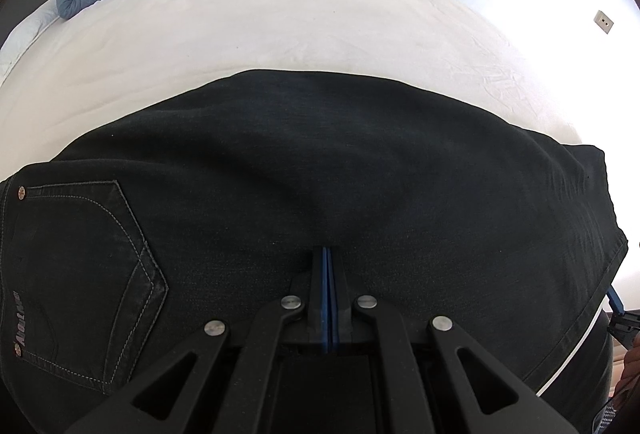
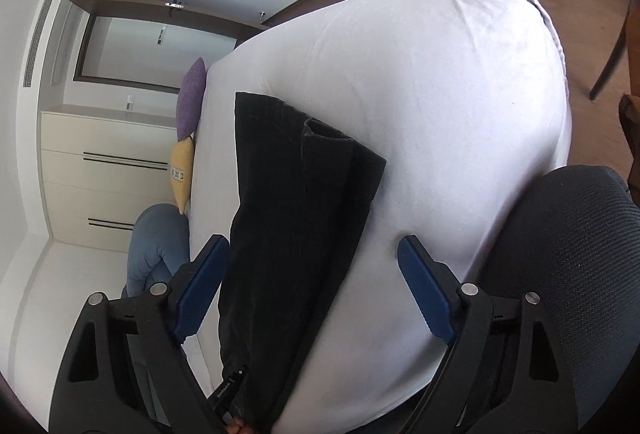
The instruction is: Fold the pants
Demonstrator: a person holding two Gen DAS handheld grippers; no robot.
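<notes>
The black pants [image 1: 320, 162] are laid across the white bed [image 1: 280, 26], filling the lower half of the left wrist view, with a stitched back pocket [image 1: 84, 274] at lower left and a hem edge running down the right side. In the right wrist view the same pants [image 2: 296, 202] are seen lengthwise, running from the bottom centre up to mid-frame, already doubled leg over leg.

The step in hand is judged to be a fold across the length. For this to be done well, the near edge should be gripped through all layers, lifted only enough to clear the cloth beneath, and carried straight so that the edges are matched; creases are best smoothed before the fold is pressed flat (dark cloth hides wrinkles here).

The left gripper [image 1: 328, 254] is seen at bottom centre with its blue pads brought together, no gap being visible between them. The tips are set against the pants near the seat; whether a pinch of cloth is caught between them cannot be told, as black fabric meets black fingers there.

The right gripper [image 2: 316, 254] is spread wide, its pads standing to either side of the pants in the lower part of its view. Nothing is pressed by them, and the cloth lies beyond them on the bed.
</notes>
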